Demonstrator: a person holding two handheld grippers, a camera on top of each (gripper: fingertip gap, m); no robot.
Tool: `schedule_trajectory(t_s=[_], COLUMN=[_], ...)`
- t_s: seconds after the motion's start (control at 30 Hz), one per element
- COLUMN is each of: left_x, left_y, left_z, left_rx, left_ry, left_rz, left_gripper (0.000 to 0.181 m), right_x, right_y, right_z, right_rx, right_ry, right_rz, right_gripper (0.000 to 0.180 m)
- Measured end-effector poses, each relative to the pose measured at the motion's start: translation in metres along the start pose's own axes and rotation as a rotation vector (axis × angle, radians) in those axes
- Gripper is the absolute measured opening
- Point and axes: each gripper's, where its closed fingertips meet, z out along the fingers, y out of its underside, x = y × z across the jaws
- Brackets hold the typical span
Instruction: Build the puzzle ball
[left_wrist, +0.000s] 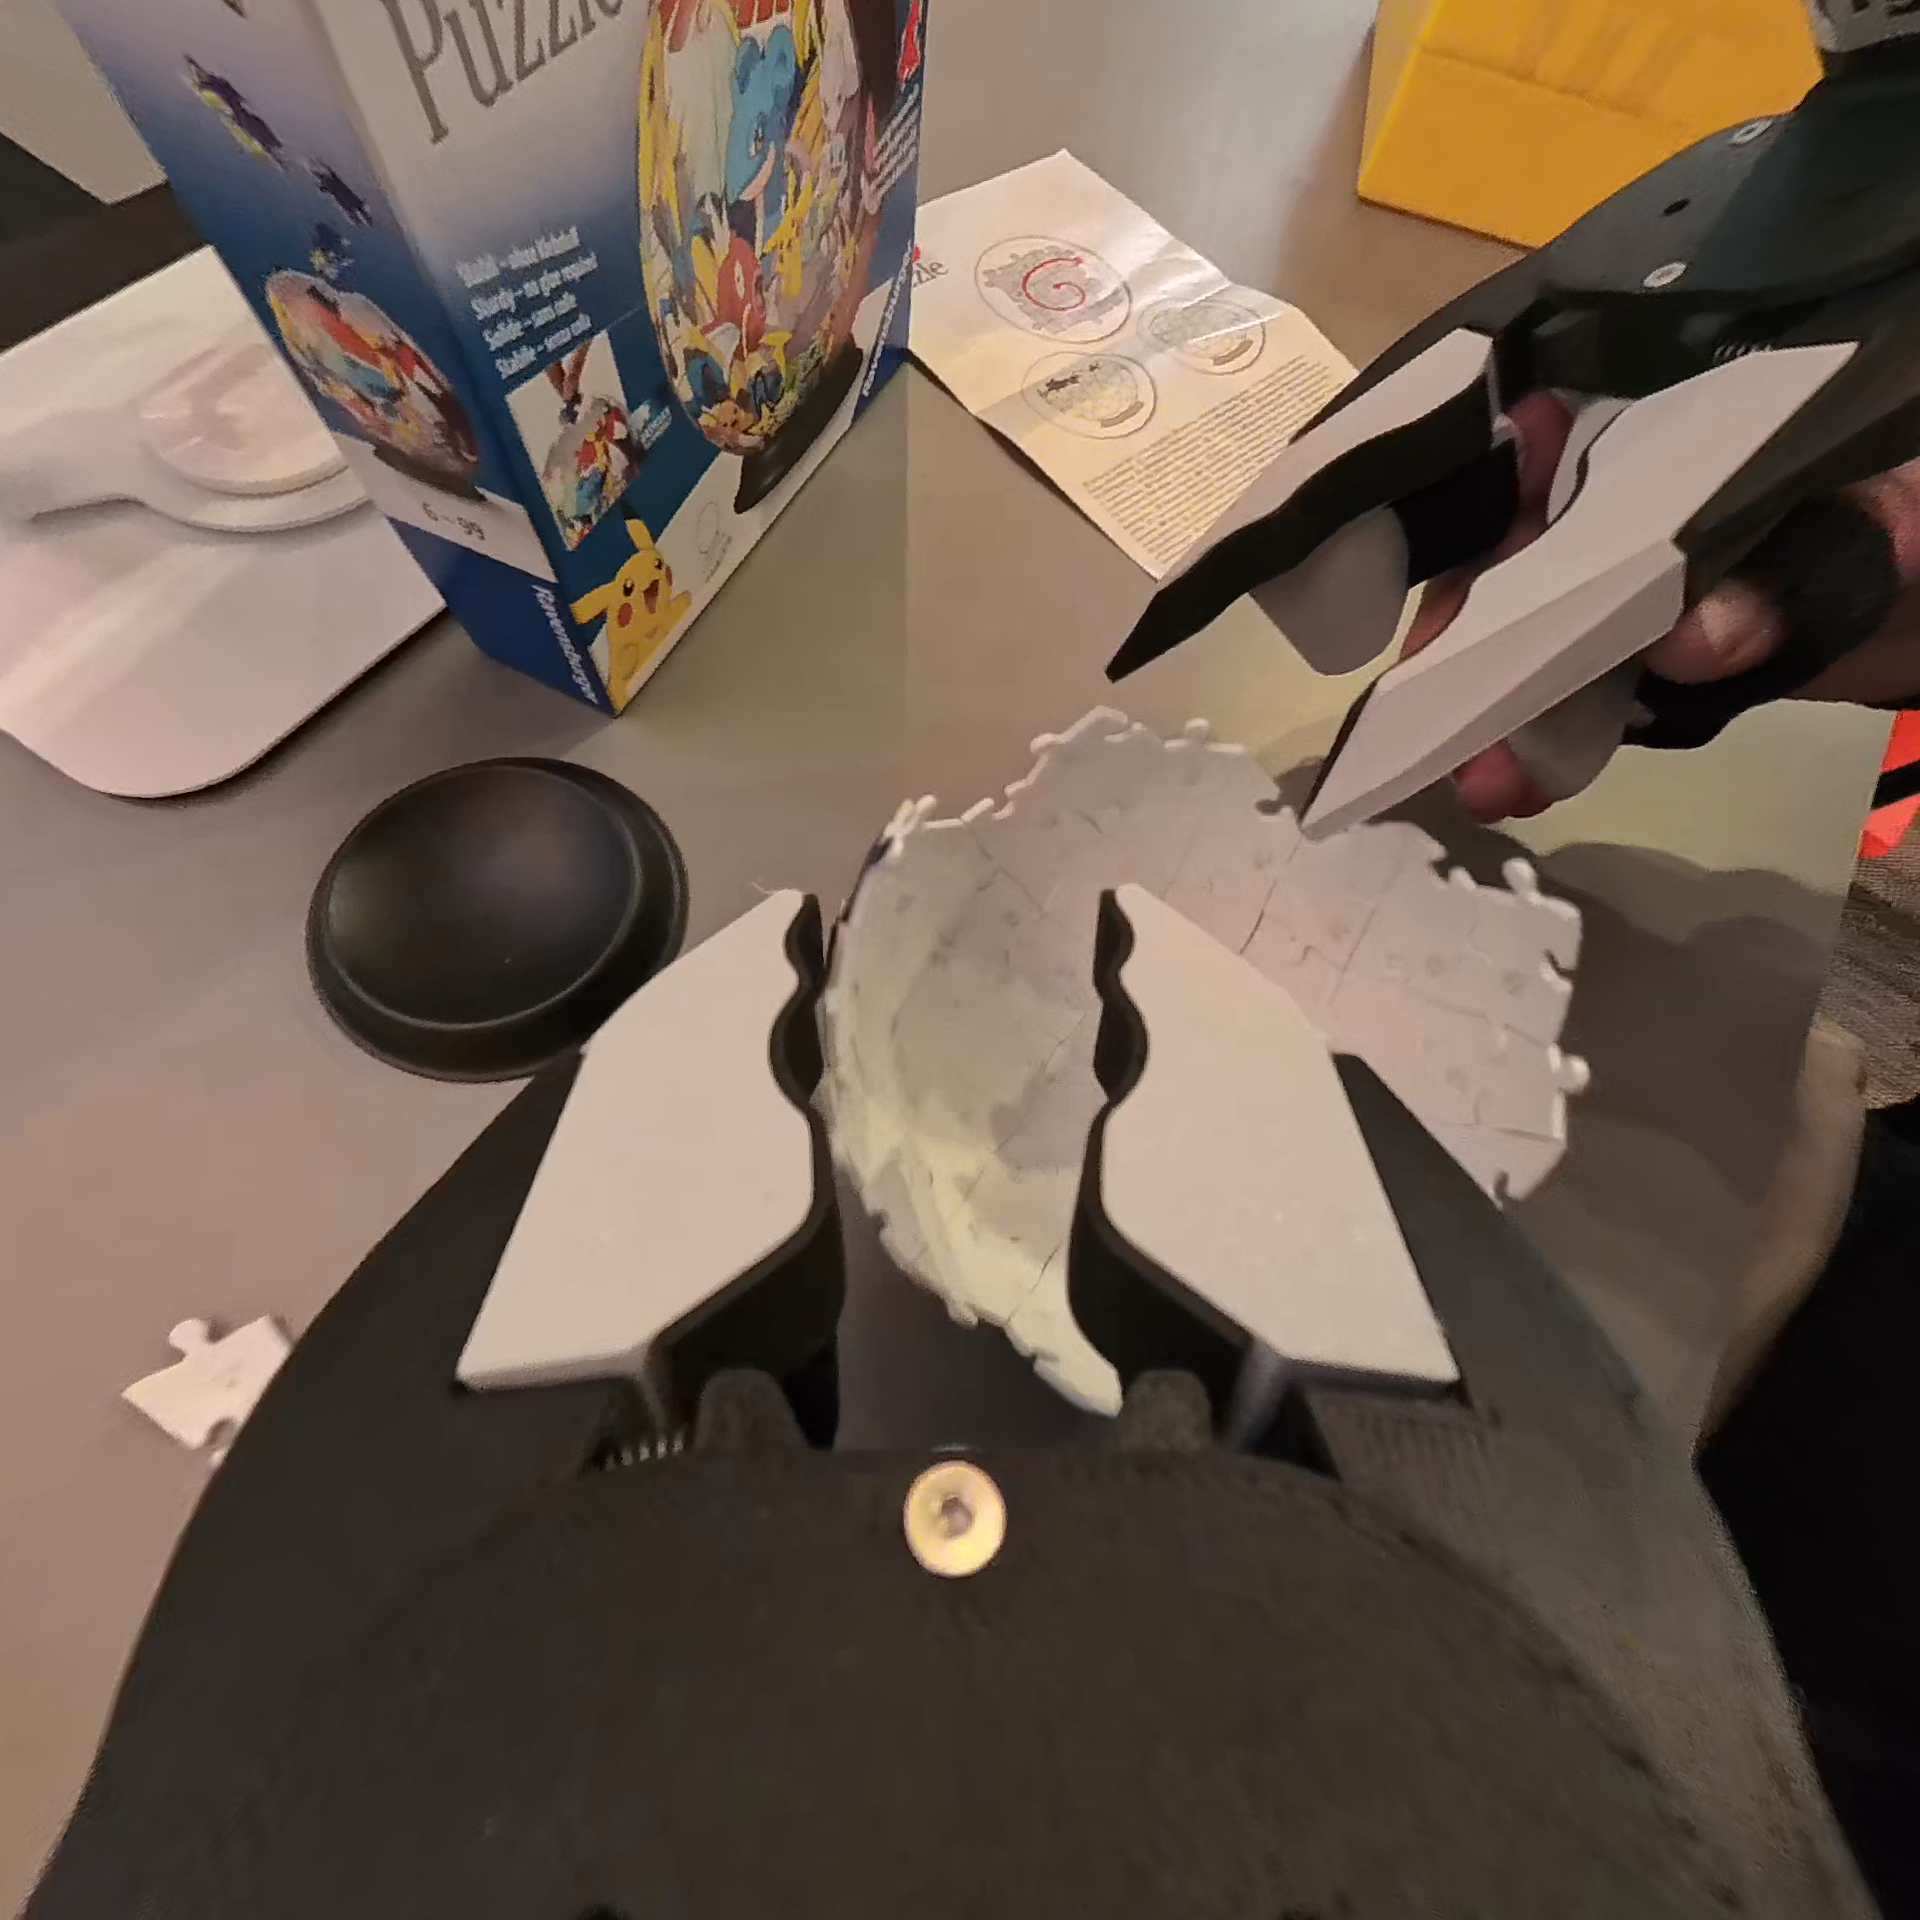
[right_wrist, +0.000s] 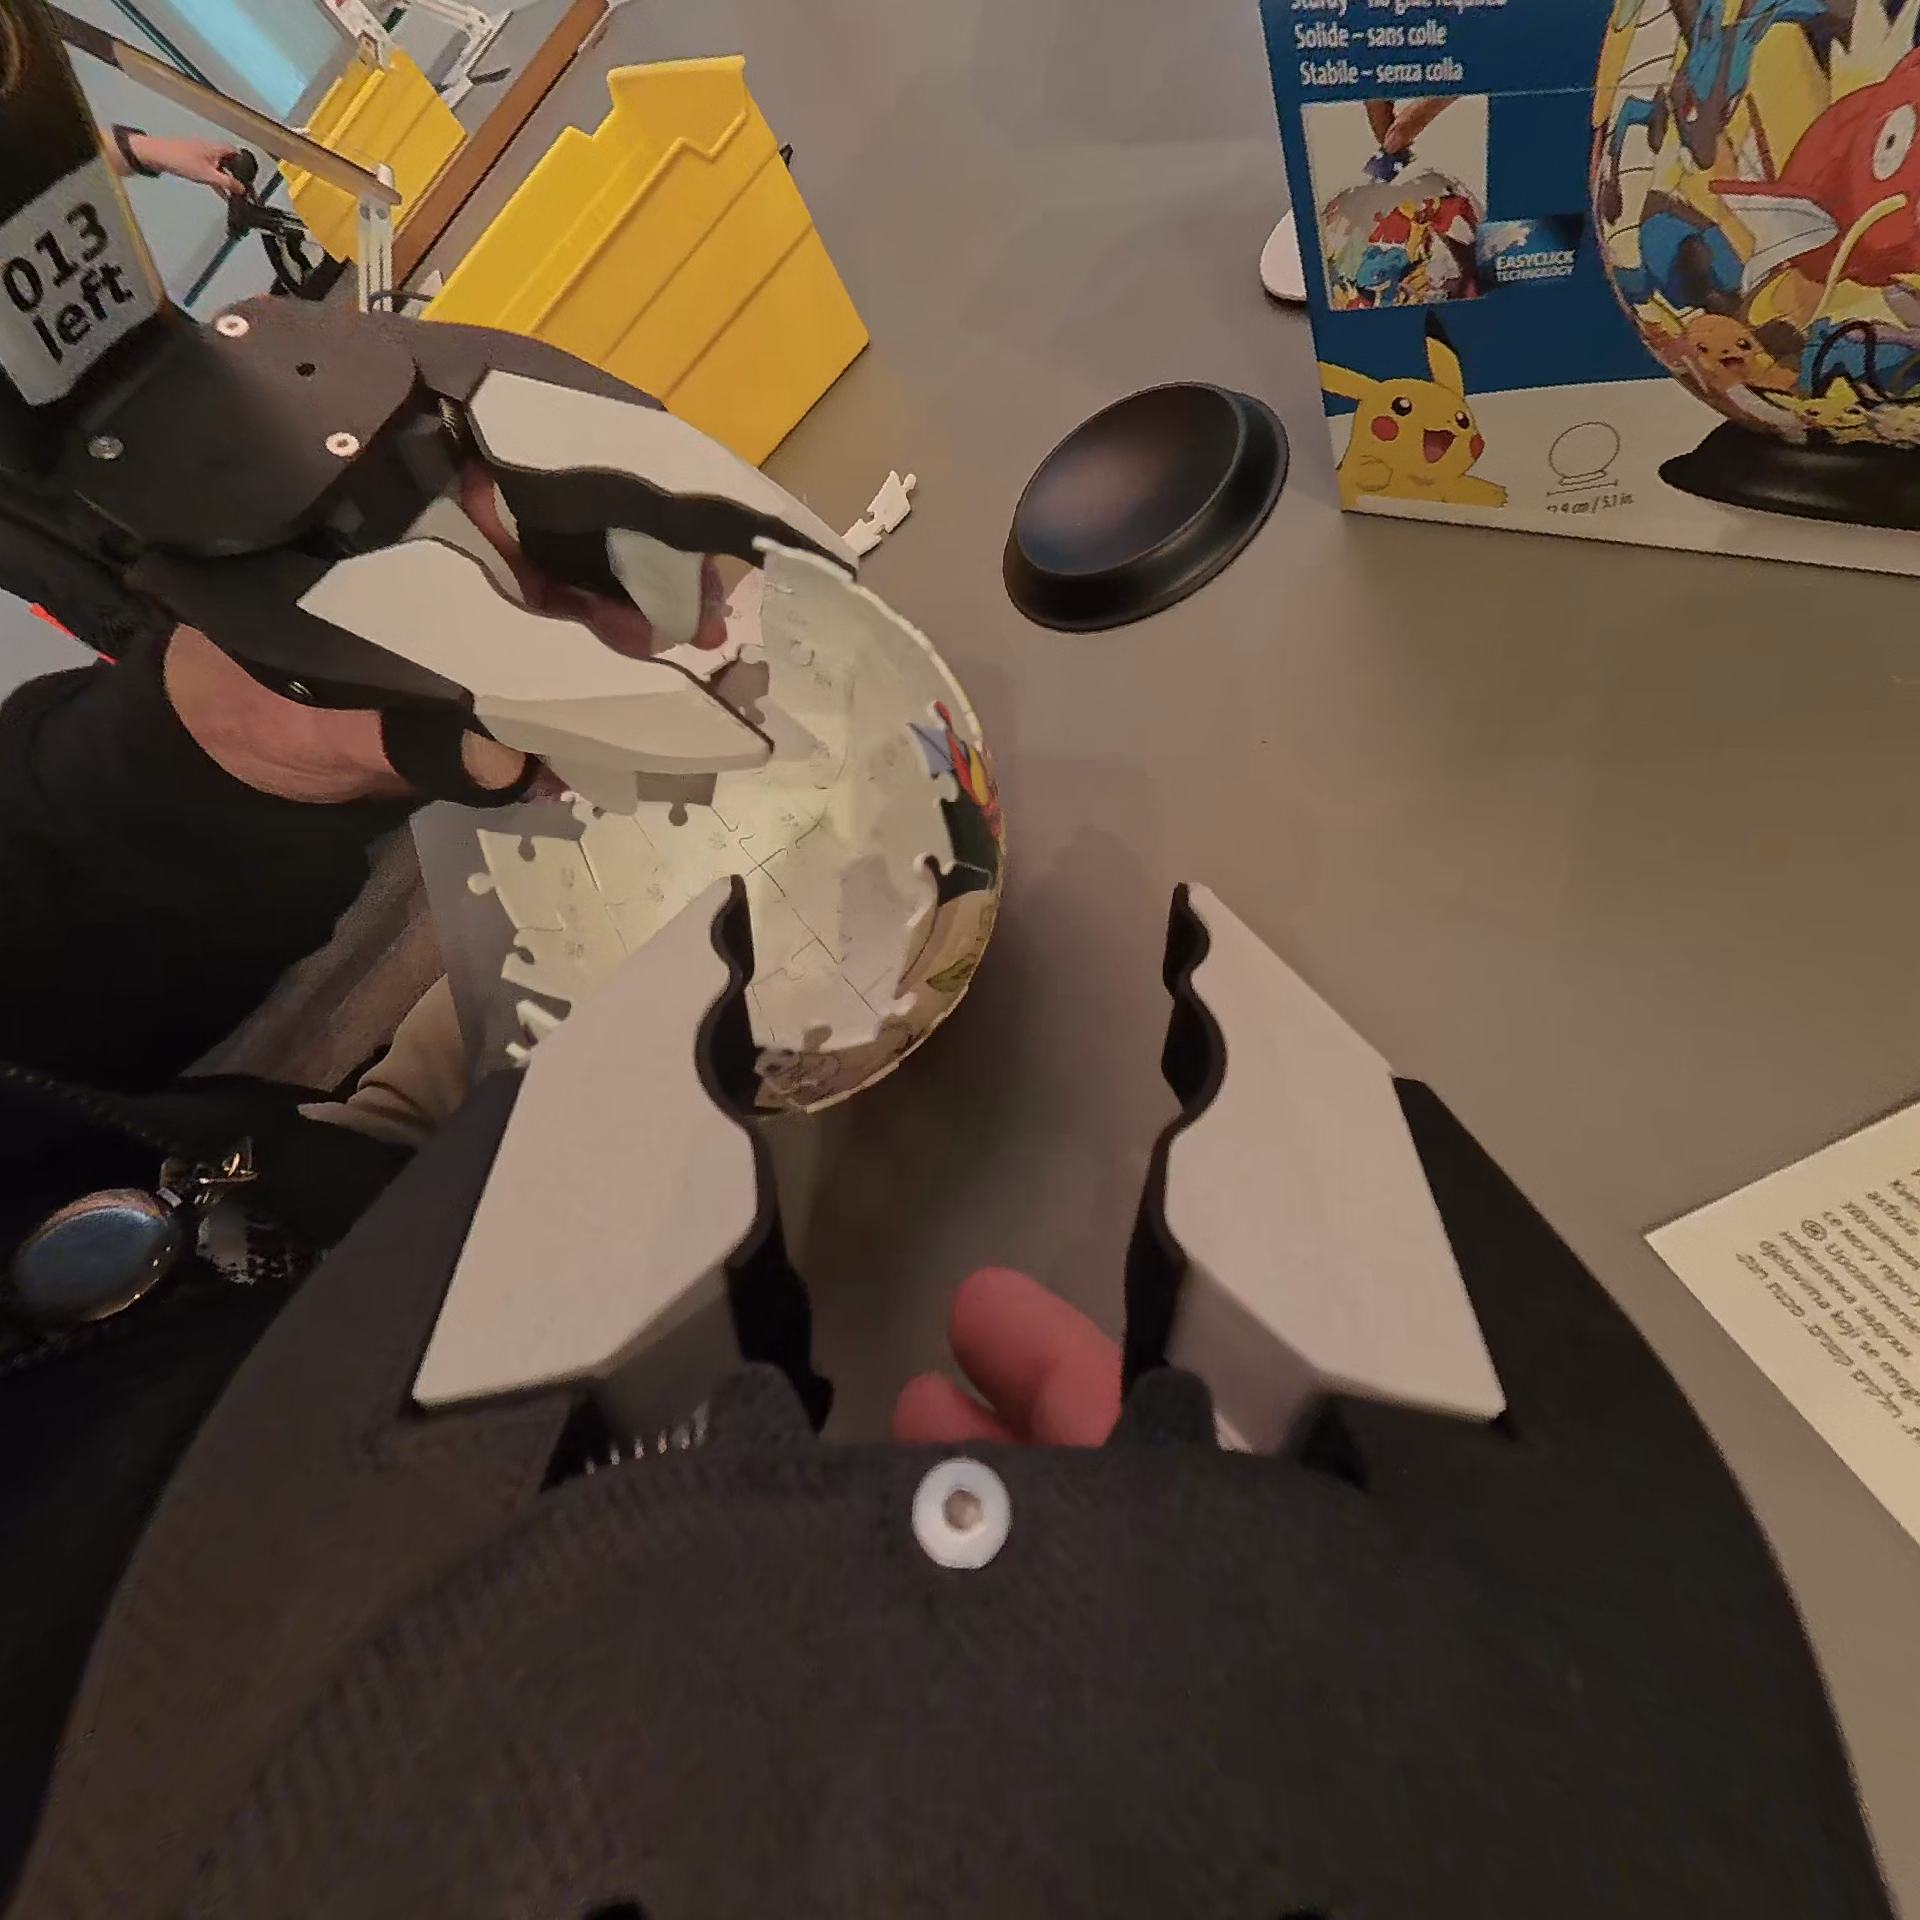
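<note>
The half-built puzzle ball (left_wrist: 1039, 1039), an open shell of joined pieces, is held above the near part of the table (left_wrist: 935, 644). The left gripper (left_wrist: 956, 935) has its fingers clamped across the shell's wall, one inside, one outside. The right gripper (right_wrist: 956, 914) is spread and empty; seen from the left wrist, one of its fingers (left_wrist: 1455, 727) touches the shell's far rim.

Risks, as judged:
- Pressure at the rim could spring the joints and shed pieces.
- A one-sided grip may let the shell twist or slip.
- The loose piece (left_wrist: 208, 1371) lies near the table edge, left of the gripper, and could be knocked off.
- The black stand (left_wrist: 488, 925) is unused.
</note>
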Motion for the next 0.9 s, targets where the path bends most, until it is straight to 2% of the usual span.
schedule_trajectory(t_s=[0.3, 0.57, 0.7, 0.9], left_x=[-0.006, -0.021, -0.026, -0.017], left_y=[0.001, 0.017, 0.050, 0.121], left_z=[-0.050, -0.128, -0.162, -0.169], left_rx=[0.016, 0.065, 0.019, -0.168], left_ry=[-0.051, -0.234, -0.352, -0.440], left_rz=[-0.012, -0.065, -0.105, -0.113], left_gripper=[0.053, 0.047, 0.043, 0.040], right_x=[-0.001, 0.001, 0.004, 0.007], right_y=[-0.001, -0.004, -0.003, -0.001], right_z=[0.000, 0.000, 0.001, 0.003], right_rx=[0.007, 0.017, 0.016, 0.007], right_ry=[0.004, 0.028, 0.041, 0.055], right_rz=[-0.008, -0.023, -0.023, -0.028], right_gripper=[0.079, 0.079, 0.079, 0.079])
